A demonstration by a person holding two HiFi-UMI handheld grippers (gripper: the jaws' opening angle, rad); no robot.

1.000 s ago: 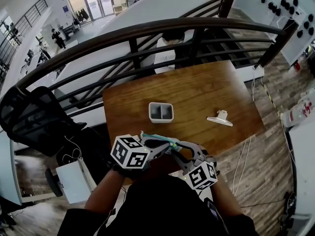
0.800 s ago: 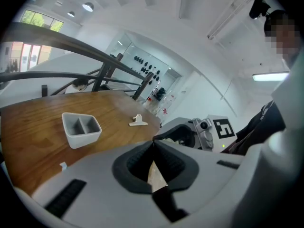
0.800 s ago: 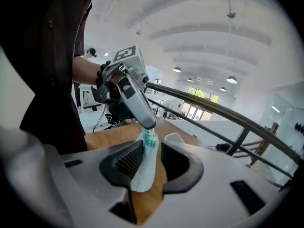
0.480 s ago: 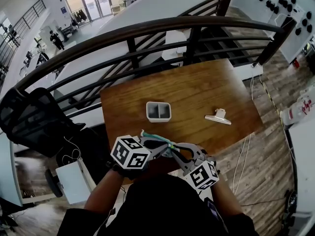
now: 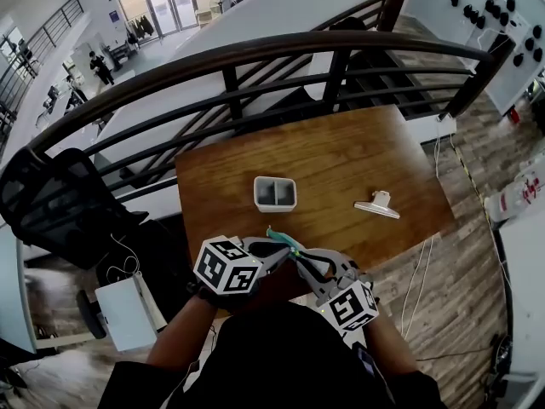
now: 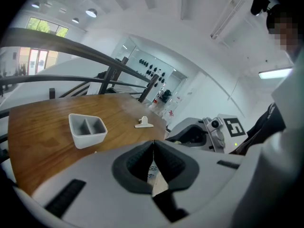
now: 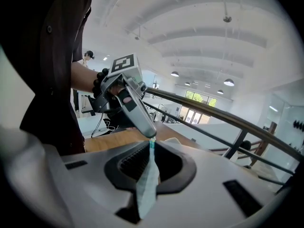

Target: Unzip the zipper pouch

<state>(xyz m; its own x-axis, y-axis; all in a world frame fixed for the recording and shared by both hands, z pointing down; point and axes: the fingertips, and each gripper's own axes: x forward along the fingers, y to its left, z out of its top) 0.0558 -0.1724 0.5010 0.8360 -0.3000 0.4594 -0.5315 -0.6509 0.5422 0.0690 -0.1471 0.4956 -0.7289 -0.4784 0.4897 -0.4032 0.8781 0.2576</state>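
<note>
Since the zipper pouch (image 5: pixel 283 239) looks soft and floppy, my left gripper (image 5: pixel 285 252) pinches one end tight and my right gripper (image 5: pixel 300 259) has just been closing on the other, nearer me than the grey box (image 5: pixel 276 193).

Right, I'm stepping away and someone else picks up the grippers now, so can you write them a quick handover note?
Left gripper: shut on the zipper pouch, held at the near edge of the table.
Right gripper: jaws have just been closing, now shut on pale teal pouch fabric.
Elsewhere: a grey two-compartment tray and a clip lie further back.
Done: pouch held by both grippers.
Left: pulling the zipper open. No opening shows yet, and I cannot tell if the right gripper has the tab.
</note>
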